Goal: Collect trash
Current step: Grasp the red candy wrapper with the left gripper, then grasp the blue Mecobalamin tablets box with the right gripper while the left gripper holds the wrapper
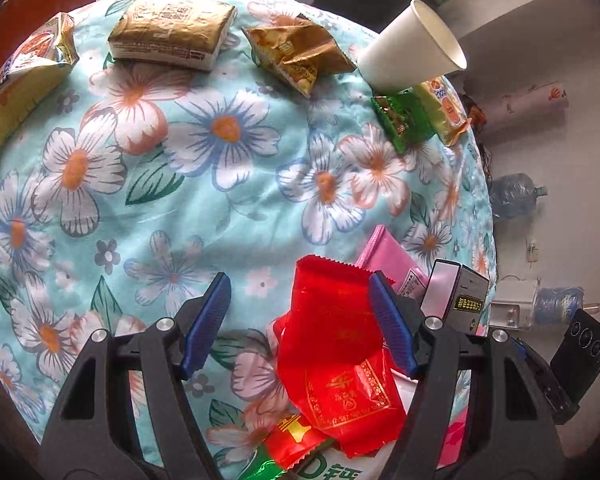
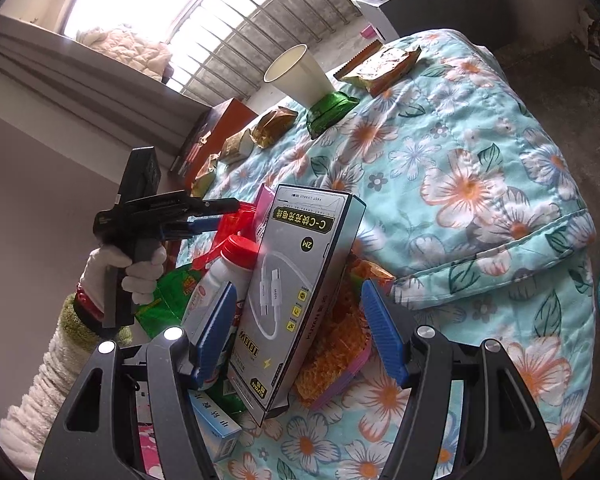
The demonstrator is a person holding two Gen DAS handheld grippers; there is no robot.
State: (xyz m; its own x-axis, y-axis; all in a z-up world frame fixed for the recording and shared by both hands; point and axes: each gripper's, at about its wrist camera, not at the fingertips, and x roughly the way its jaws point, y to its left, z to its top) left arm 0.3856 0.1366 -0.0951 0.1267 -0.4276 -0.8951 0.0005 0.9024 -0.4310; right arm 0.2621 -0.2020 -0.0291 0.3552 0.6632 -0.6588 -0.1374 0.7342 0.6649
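On the flowered quilt [image 1: 172, 184], near its edge, a heap of trash waits — a red wrapper [image 1: 332, 320], a pink packet [image 1: 392, 260], a cable box [image 2: 300, 280] standing tilted. The left gripper [image 1: 296, 320] hangs over the red wrapper, jaws spread, one pad just beside the film, nothing pinched. The right gripper [image 2: 300, 328] has its jaws spread either side of the box, not pressing it. The wrapper looks featherlight, crinkly, slick — best nipped at a free edge. The box seems stiff cardboard; its narrow sides suit the pads.
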